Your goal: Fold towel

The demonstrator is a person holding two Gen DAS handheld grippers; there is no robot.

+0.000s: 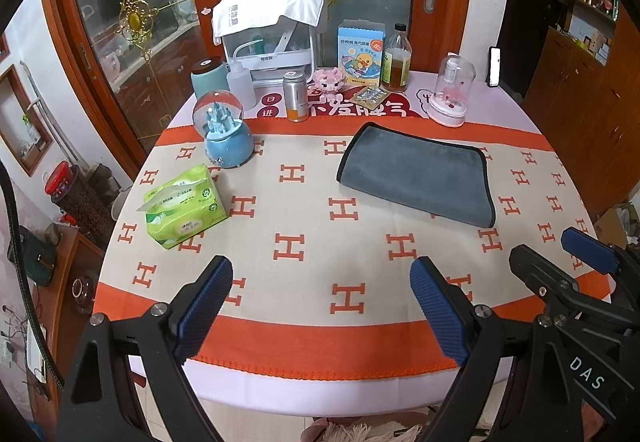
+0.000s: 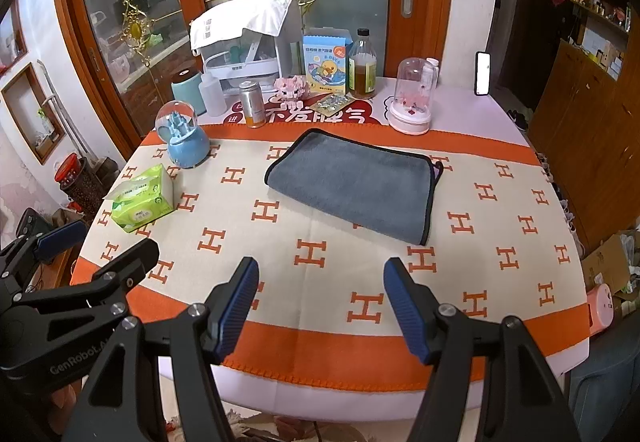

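Note:
A grey towel (image 1: 416, 174) with black edging lies flat, folded into a rectangle, on the orange and cream H-pattern cloth (image 1: 296, 242); it also shows in the right wrist view (image 2: 352, 186). My left gripper (image 1: 322, 306) is open and empty, over the table's near edge, well short of the towel. My right gripper (image 2: 320, 306) is open and empty, also over the near edge, below the towel. In the left wrist view the right gripper (image 1: 560, 258) shows at the right; in the right wrist view the left gripper (image 2: 100, 246) shows at the left.
A green tissue pack (image 1: 186, 206) and a blue snow globe (image 1: 224, 134) stand left of the towel. At the table's back are a can (image 1: 296, 96), a bottle (image 1: 396, 60), a duck box (image 1: 360, 52), a pink dome (image 1: 452, 90), a white appliance (image 1: 272, 38).

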